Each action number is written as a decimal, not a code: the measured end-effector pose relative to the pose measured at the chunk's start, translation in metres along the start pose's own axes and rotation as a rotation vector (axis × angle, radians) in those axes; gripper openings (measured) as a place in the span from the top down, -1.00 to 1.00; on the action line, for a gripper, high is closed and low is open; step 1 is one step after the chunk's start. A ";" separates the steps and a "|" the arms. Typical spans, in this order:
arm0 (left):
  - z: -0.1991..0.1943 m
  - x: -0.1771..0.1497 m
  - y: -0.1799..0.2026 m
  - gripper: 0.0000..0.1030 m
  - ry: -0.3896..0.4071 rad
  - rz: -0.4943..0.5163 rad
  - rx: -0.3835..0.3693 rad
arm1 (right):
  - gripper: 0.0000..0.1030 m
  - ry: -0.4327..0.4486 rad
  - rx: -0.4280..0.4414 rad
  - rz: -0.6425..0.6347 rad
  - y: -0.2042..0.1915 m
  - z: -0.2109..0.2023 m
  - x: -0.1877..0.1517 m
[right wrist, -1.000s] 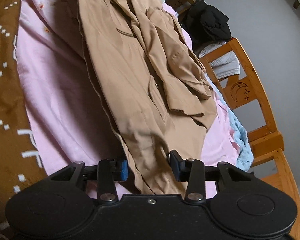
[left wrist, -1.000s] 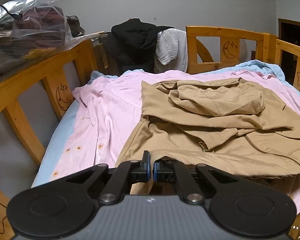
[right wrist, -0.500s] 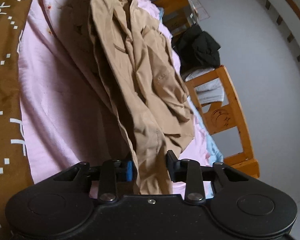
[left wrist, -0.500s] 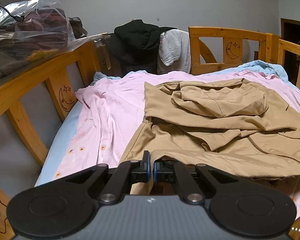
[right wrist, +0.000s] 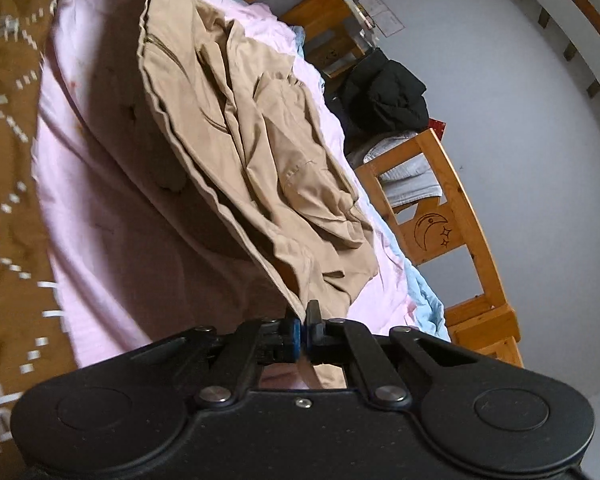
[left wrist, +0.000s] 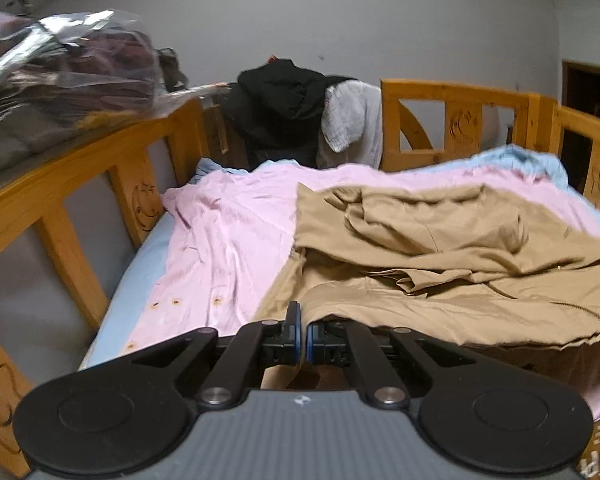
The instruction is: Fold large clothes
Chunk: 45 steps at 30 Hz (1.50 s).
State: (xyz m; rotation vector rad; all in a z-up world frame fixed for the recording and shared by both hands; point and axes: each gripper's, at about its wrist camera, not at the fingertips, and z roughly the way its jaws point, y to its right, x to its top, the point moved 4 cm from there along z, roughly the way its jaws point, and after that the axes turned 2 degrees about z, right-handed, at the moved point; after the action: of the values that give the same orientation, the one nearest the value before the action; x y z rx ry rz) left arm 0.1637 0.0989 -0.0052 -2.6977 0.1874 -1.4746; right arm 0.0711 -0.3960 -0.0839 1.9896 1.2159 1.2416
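Note:
A tan jacket (left wrist: pixel 440 256) with a zipper lies partly folded on a pink sheet (left wrist: pixel 228 232) spread over the bed. My left gripper (left wrist: pixel 303 334) is shut on the jacket's near hem at one corner, and the cloth hangs raised off the sheet there. In the right wrist view the same tan jacket (right wrist: pixel 284 152) runs away from me, its hem lifted above the pink sheet (right wrist: pixel 112 208) and casting a shadow. My right gripper (right wrist: pixel 303 334) is shut on the other hem corner, with the cloth pinched between its pads.
A wooden bed rail (left wrist: pixel 76 184) with moon and star carvings rings the bed. Black and white clothes (left wrist: pixel 296 108) hang over the far rail. A plastic-wrapped bundle (left wrist: pixel 56 76) sits on the left rail. A brown patterned blanket (right wrist: pixel 8 168) lies at the near edge.
My right gripper closed from open onto the jacket's hem and rose with it. The left gripper, still shut on the hem, lifted its corner a little.

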 end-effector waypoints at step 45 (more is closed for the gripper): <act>0.307 0.129 -0.045 -0.12 -0.479 -0.121 -0.188 | 0.80 -0.289 0.230 0.725 0.157 0.289 0.039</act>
State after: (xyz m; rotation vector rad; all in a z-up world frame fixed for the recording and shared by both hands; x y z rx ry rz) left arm 0.4943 0.1250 -0.0580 -3.1650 0.1426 -0.8225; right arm 0.4015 -0.4243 -0.0798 2.8028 0.5144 1.0762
